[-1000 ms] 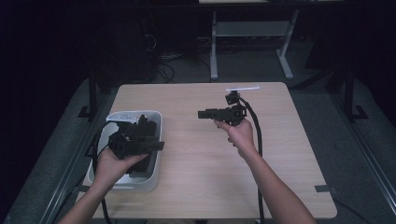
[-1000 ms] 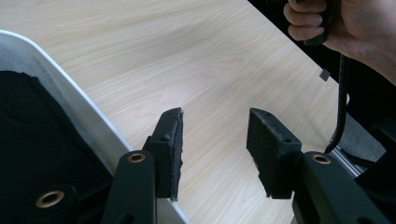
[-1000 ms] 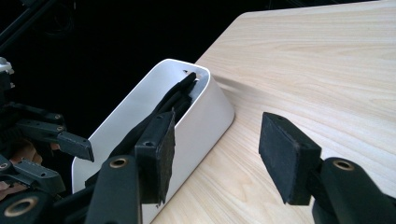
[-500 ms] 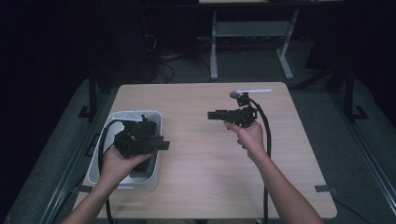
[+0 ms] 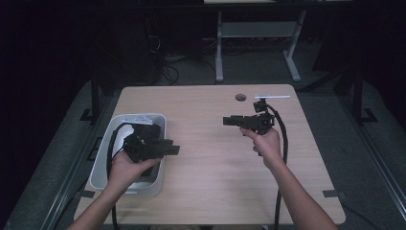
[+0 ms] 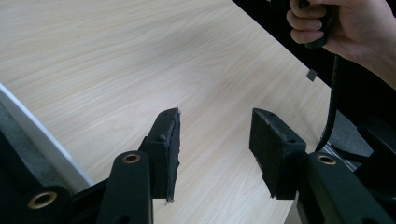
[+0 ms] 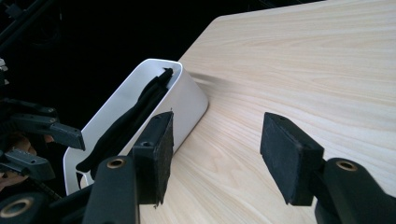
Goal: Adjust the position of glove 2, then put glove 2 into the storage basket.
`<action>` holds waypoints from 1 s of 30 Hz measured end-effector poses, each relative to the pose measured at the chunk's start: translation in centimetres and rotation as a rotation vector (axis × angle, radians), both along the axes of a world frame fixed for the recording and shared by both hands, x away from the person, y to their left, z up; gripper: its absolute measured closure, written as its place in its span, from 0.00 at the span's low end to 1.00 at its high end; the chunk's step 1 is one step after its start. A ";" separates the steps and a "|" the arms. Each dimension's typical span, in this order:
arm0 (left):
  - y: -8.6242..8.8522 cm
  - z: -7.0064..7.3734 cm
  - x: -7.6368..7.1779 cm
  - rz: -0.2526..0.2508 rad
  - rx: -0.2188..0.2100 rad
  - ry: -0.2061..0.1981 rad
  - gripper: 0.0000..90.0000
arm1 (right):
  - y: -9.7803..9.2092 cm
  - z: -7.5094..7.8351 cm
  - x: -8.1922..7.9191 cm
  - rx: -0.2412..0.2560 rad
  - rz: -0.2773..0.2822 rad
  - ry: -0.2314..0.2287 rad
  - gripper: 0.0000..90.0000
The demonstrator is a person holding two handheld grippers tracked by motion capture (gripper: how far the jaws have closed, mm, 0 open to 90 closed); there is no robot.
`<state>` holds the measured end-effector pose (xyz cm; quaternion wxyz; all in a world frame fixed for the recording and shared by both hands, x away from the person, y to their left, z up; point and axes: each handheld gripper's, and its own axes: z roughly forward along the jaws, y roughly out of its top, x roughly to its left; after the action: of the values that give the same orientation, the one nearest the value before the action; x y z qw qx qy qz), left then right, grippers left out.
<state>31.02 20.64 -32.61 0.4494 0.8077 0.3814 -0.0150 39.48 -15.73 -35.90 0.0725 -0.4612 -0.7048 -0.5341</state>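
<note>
In the high view, a white rounded-rectangular plastic bin (image 5: 100, 163) sits at the left edge of the light wooden table (image 5: 210, 167), its long axis running from the near edge toward the far edge. The left gripper (image 5: 168, 149) hangs over the bin's right rim, jaws pointing right across the table. The right gripper (image 5: 231, 120) is held above the table's right half, well apart from the bin, pointing left.

In the left gripper view, the jaws stand apart with nothing between them, bare wood beyond, and the bin's white rim (image 6: 42, 140) at lower left.

In the right gripper view, the jaws are likewise spread and empty. The bin (image 7: 187, 100) lies ahead, a dark cloth strip (image 7: 126, 121) draped along its inside wall.
</note>
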 end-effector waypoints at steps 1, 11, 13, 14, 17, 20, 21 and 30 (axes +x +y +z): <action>-0.1 0.0 0.0 -0.005 0.004 -0.002 0.59 | -0.2 -0.1 -0.1 -0.001 -0.001 -0.001 0.49; -0.7 -0.1 0.0 -0.013 0.011 0.001 0.59 | -1.4 -0.4 -0.5 -0.004 -0.019 0.003 0.49; -0.8 -0.1 0.0 -0.015 0.009 -0.004 0.59 | -1.8 -0.5 -0.6 -0.003 -0.025 0.007 0.49; -0.8 -0.1 0.0 -0.018 0.012 -0.004 0.59 | -2.0 -0.6 -0.7 -0.001 -0.030 0.004 0.49; -1.2 -0.2 0.0 -0.021 0.009 0.001 0.59 | -2.6 -0.8 -0.9 0.001 -0.039 0.009 0.48; -1.7 -0.3 0.0 -0.032 0.016 0.003 0.58 | -3.2 -1.1 -1.2 0.008 -0.049 0.011 0.48; -1.7 -0.3 0.0 -0.032 0.016 0.003 0.58 | -3.4 -1.2 -1.3 0.010 -0.053 0.014 0.48; -3.5 -0.9 0.0 -0.060 0.008 0.012 0.58 | -5.5 -1.7 -2.0 0.011 -0.081 0.019 0.48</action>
<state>31.04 17.09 -33.47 0.4431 0.8206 0.3595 -0.0318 37.46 -21.22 -37.62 0.0602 -0.4943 -0.6818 -0.5360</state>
